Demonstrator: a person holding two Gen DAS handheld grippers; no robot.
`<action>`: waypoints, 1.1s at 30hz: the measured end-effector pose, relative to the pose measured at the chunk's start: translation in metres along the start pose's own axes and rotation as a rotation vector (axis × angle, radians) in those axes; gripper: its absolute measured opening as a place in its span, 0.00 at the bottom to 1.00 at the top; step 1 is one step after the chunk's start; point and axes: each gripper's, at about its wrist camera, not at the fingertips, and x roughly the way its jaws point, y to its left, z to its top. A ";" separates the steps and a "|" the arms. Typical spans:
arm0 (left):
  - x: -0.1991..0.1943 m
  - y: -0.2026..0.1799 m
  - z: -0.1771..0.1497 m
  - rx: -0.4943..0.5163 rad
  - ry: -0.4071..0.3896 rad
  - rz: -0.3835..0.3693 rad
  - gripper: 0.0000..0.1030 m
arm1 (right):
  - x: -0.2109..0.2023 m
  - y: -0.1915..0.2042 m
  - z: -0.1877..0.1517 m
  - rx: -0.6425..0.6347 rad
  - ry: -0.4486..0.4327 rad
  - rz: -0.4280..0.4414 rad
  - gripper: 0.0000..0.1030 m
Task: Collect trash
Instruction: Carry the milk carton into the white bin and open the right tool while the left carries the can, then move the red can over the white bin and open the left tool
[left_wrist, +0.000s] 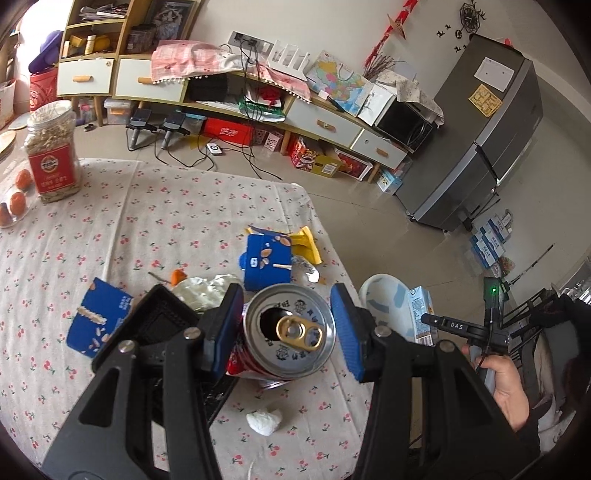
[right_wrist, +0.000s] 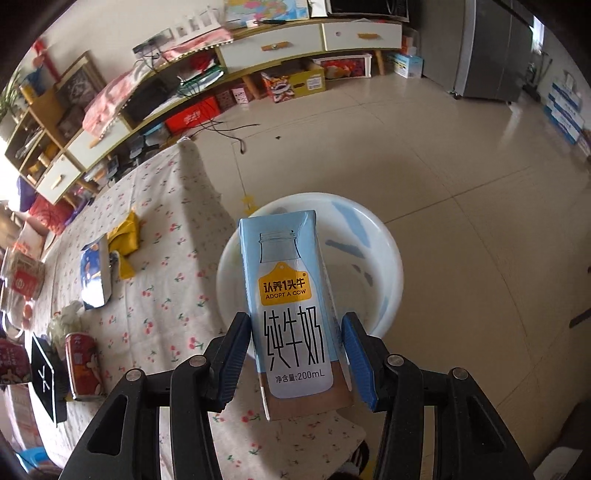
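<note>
Right tongs (right_wrist: 297, 350) clamped on one pale-blue milk carton (right_wrist: 291, 306) reading "ADOPT A COW", "200mL", above a white basin (right_wrist: 384, 258) off the worktop (left_wrist: 147, 206) edge. Left tongs (left_wrist: 286, 328) spread around one opened red can (left_wrist: 290, 332) near that edge. Two blue snack boxes (left_wrist: 267, 262) beyond.

Surface (left_wrist: 155, 206) draped in a cherry-print cloth. At its far left corner, clear jar (left_wrist: 51, 151) with a red label, filled with pale seeds; just beside it, orange fruits (left_wrist: 17, 202). Beyond, along the wall, long low cabinet (left_wrist: 325, 123) with white drawers and wooden handles, topped with a pink cloth (left_wrist: 192, 59) and a map (left_wrist: 338, 79). Black microwave (left_wrist: 404, 125) at its right end. Grey refrigerator (left_wrist: 476, 136) in the corner, yellow note on its door. Beige tiled floor (right_wrist: 424, 155).
</note>
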 end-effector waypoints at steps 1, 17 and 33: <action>0.007 -0.008 0.001 0.011 0.006 -0.006 0.49 | 0.004 -0.003 0.002 0.009 0.005 -0.001 0.51; 0.102 -0.107 -0.004 0.116 0.138 -0.126 0.49 | 0.013 -0.017 0.011 0.043 -0.024 0.030 0.70; 0.187 -0.188 -0.026 0.188 0.254 -0.244 0.49 | -0.043 -0.091 -0.024 0.060 -0.086 -0.111 0.75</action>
